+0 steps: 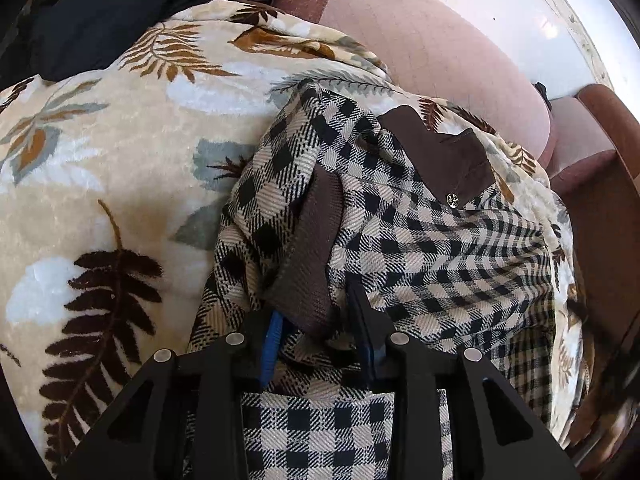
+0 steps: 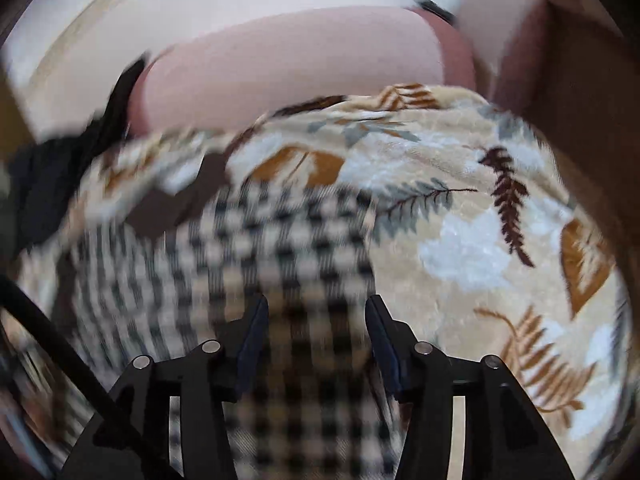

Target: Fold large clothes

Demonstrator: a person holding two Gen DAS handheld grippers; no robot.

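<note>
Plaid shirt [image 1: 420,240] pinched by left tool [image 1: 318,316] (right tool [image 2: 316,312] open).

Your left hand-held gripper [image 1: 316,320] points down at a checked shirt [image 1: 420,240] bunched on a leaf-print blanket [image 1: 120,160]. Its jaws are closed on a gathered fold of the shirt, where a brown ribbed band [image 1: 312,256] runs between the fingers [image 1: 368,320]. A brown collar [image 1: 448,156] with a metal snap [image 1: 451,199] lies above the checked fabric. A dark garment [image 1: 100,12] sits at the blanket's upper left edge. Pink sofa cushions [image 1: 440,52] rise behind the blanket.
</note>
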